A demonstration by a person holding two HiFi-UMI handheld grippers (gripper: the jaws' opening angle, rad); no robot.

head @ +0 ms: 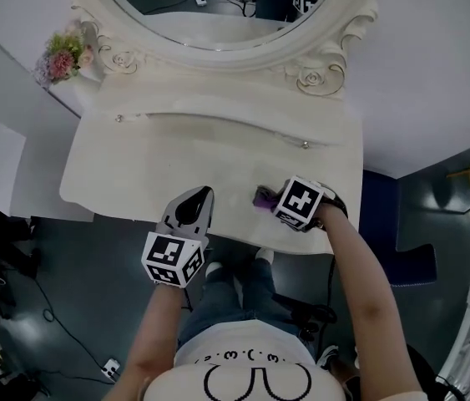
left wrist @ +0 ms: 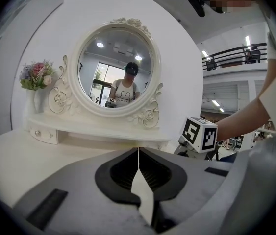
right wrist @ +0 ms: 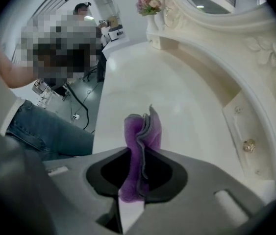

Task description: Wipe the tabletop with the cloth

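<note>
My right gripper [right wrist: 138, 153] pinches the folded purple cloth [right wrist: 143, 129] over the cream tabletop [head: 134, 170]; my left gripper [left wrist: 138, 153], at 8 o'clock, sits closed, empty

Ornate white dressing table [head: 134, 165] at centre in the head view, set against a white wall [head: 435, 73] at 2 o'clock. Oval mirror [head: 218, 7] in a carved scroll frame at 12 o'clock. Pink and purple flowers [head: 61, 57] at 10 o'clock. Small drawer knob [head: 305, 144] under the mirror shelf. Dark grey floor [head: 76, 307] at 8 o'clock. Ceiling strip lights [left wrist: 248, 40] at 2 o'clock in the left gripper view.
</note>
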